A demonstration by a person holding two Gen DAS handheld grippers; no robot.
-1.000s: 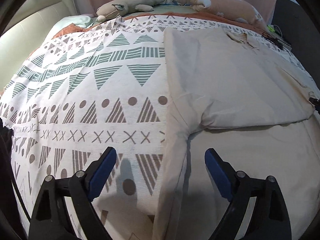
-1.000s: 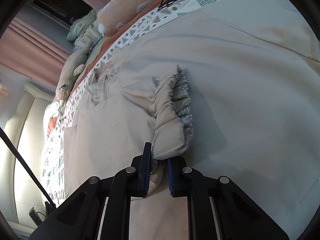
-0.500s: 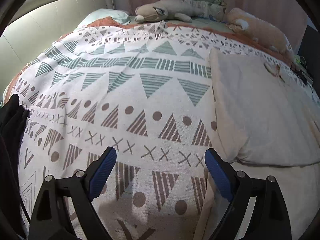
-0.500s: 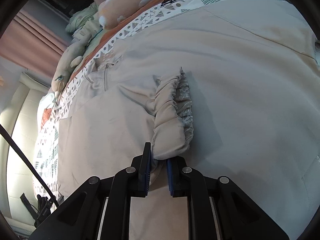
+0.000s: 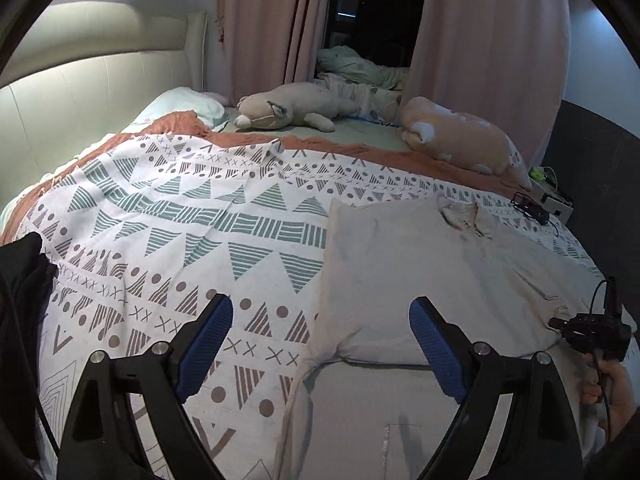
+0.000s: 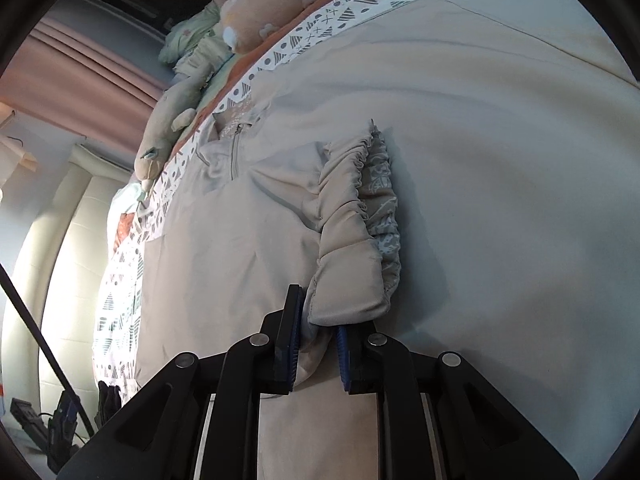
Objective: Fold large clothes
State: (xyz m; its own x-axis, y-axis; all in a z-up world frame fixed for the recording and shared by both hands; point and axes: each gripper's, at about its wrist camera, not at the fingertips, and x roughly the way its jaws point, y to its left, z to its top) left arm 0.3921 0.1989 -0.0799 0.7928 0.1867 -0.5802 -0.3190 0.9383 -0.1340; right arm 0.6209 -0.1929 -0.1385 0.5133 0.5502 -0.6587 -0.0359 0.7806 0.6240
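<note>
A large beige jacket (image 5: 420,264) lies spread on the patterned bed cover, its collar and zip toward the far side (image 6: 236,148). My left gripper (image 5: 320,344) is open and empty, held above the jacket's left edge where a sleeve folds in. My right gripper (image 6: 318,344) is shut on the jacket's sleeve cuff (image 6: 352,240), whose gathered elastic end lies over the jacket's body. The right gripper also shows at the right edge of the left wrist view (image 5: 592,332).
The bed cover (image 5: 180,240) has triangle and dot patterns. Plush toys (image 5: 296,110) and a pink pillow (image 5: 464,140) lie at the far side. A dark garment (image 5: 20,304) hangs at the left edge. Cables and a small box (image 5: 552,200) sit at the right.
My left gripper has lifted and tilted up, so the headboard and curtains now show. My right gripper has kept its hold on the cuff and shifted slightly.
</note>
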